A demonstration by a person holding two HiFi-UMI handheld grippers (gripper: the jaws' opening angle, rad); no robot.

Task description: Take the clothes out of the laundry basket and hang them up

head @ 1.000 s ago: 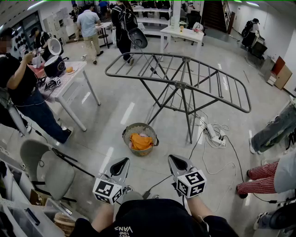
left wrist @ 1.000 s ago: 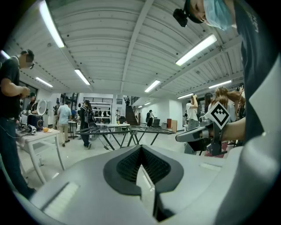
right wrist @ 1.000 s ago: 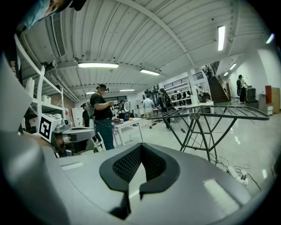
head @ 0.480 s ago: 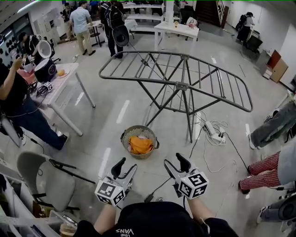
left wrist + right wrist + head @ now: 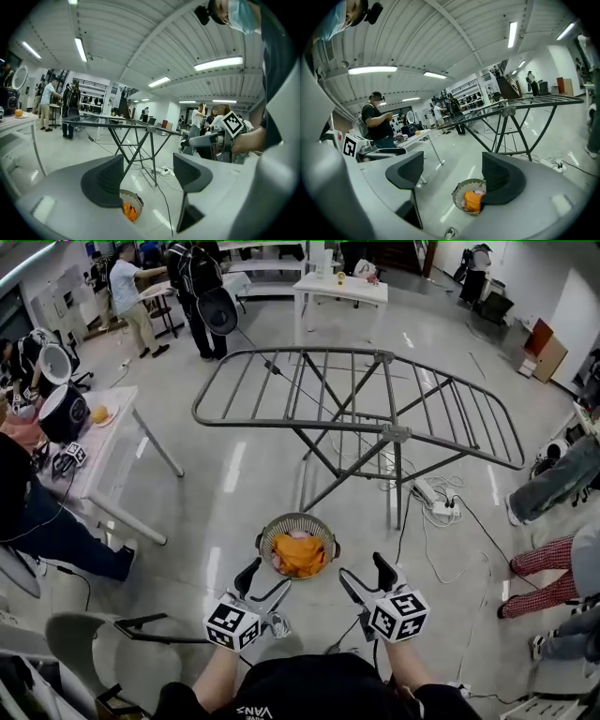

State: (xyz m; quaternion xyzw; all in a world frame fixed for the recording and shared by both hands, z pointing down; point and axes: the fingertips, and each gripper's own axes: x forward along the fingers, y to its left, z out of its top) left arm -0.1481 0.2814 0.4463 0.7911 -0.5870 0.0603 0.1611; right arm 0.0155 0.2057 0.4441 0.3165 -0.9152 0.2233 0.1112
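— What's there, starting from your left?
— A white table [image 5: 117, 432] stands far to the left, well apart from me. Nearer, my left claw [image 5: 262, 582] hangs above the floor [image 5: 234, 512]. Its jaws have just been opening and are wide apart, with nothing between them.
— And the clothes?
— They're in the laundry basket [image 5: 298, 516], which sits on the floor just ahead, between my two claws. An orange garment [image 5: 300, 556] lies on top, and a bit of pink cloth [image 5: 298, 535] shows at its far edge.
— Your other claw?
— My right claw [image 5: 366, 573] is level with the left. Its jaws have just been opening too; they're wide apart and grip nothing.
— The rack?
— The drying rack [image 5: 396, 433] stands beyond the basket, wings spread. A power strip [image 5: 433, 495] lies on the floor near its right leg.
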